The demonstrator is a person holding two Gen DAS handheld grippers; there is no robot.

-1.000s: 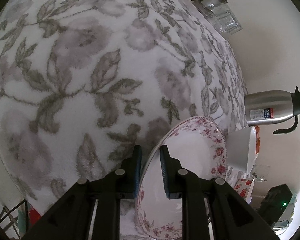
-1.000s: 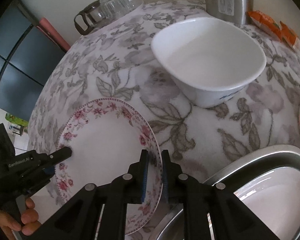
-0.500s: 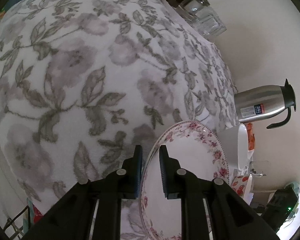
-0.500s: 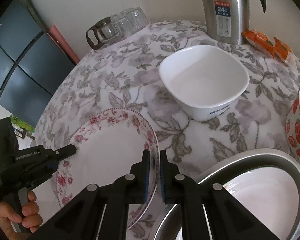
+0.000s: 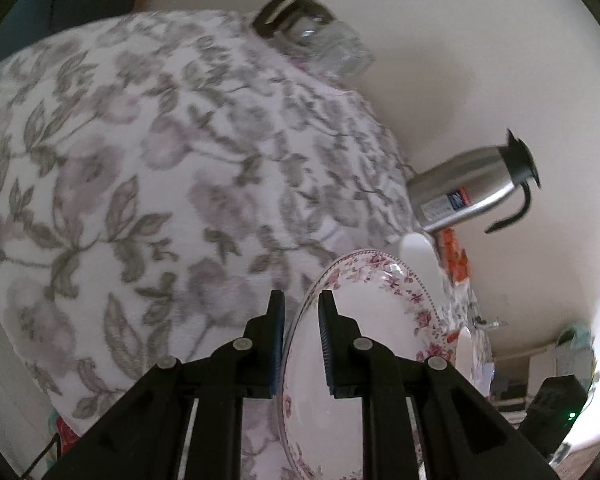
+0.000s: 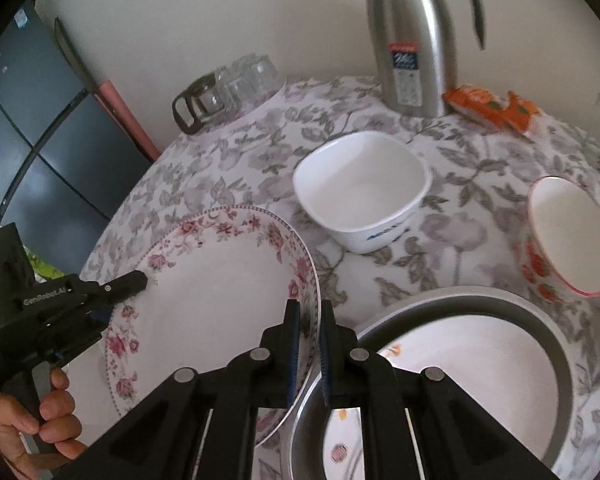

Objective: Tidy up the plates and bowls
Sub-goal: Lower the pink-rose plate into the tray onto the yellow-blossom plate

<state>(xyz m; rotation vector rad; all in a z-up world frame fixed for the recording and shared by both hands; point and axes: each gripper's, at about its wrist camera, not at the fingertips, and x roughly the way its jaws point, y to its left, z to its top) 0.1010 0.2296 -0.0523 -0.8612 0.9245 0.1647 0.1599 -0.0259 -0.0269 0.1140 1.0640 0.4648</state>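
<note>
Plate with a pink floral rim is gripped from both sides above the flowered tablecloth. Left gripper has its two fingers clamped across the plate's left rim — seen edge-on in the left wrist view — and right gripper pinches the opposite rim. Whether the plate is clear of the cloth I cannot tell. Just beside its right edge sits a metal basin holding another white plate, at the table's near edge. White square bowl stands mid-table behind the plate, a red-flowered bowl toward the right edge. Steel thermos jug, orange packets and glass cups line the far edge by the wall.
</note>
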